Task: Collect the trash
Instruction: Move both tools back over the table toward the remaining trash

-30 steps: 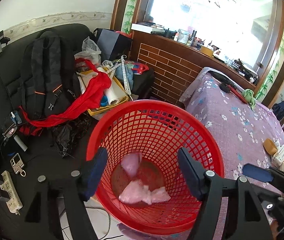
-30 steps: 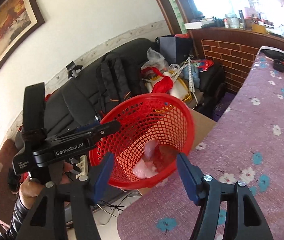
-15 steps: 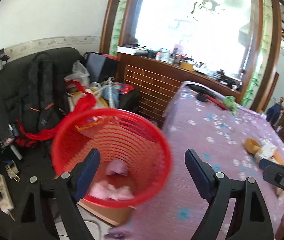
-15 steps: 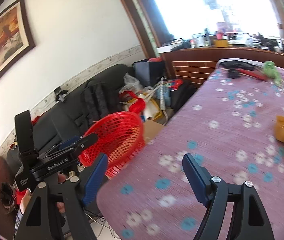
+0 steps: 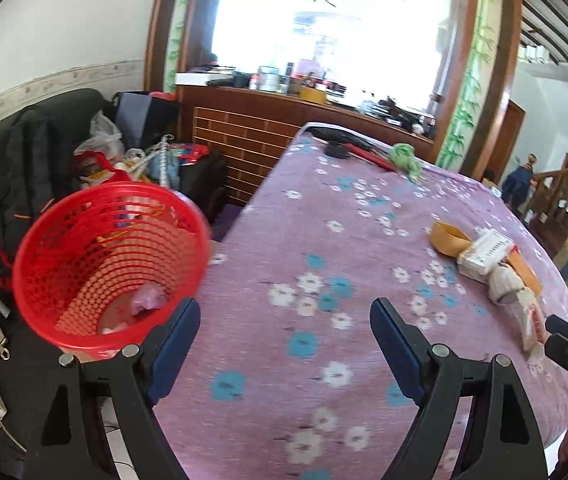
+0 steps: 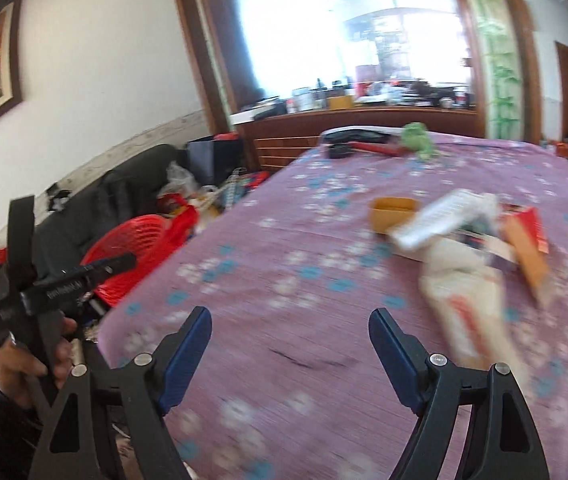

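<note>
Claws both gaping, empty: left claw (image 5: 284, 344), and right claw (image 6: 290, 344), just widened, over the floral bench (image 5: 324, 240). Fetching step in hand. Next, reaching to the trash pile (image 6: 460, 240) mid-right, then back to the red basket (image 5: 107, 264) at left.

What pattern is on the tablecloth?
Purple tablecloth with white and blue flowers; clearest in the left wrist view.
</note>
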### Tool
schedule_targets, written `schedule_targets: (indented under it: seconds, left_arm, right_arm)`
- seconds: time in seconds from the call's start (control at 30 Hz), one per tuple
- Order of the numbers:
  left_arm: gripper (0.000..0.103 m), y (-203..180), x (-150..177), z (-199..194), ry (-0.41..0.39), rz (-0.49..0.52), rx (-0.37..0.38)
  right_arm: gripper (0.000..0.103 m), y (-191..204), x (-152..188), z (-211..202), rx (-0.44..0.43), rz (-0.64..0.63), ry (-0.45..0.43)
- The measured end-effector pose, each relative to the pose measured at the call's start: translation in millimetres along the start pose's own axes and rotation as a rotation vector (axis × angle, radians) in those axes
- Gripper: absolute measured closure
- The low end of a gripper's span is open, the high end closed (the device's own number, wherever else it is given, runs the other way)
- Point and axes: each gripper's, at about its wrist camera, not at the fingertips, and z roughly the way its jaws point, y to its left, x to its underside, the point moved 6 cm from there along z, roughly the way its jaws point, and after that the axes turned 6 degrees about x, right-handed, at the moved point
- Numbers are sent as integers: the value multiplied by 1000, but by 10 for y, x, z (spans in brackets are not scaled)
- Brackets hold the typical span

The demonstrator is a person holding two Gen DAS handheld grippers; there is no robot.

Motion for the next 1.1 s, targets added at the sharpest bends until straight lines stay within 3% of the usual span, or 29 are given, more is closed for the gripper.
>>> schedule_targets:
  seconds: [0.23, 0.53, 0.77, 1.1]
  left_arm:
    - [16, -497, 25, 151, 9, 40, 80]
    - [16, -1059, 100, 338, 60, 121, 146]
    - [15, -1373, 57, 425, 92, 198, 180]
    - [14, -1764, -246, 733, 138, 369, 234]
  right_arm:
    - [19, -567, 155, -238, 92, 64, -8]
    - [19, -962, 282, -373, 153, 111, -7]
    - [19, -1161, 321, -349, 192, 115, 19]
    - [19, -1239, 328, -168, 171, 105, 59]
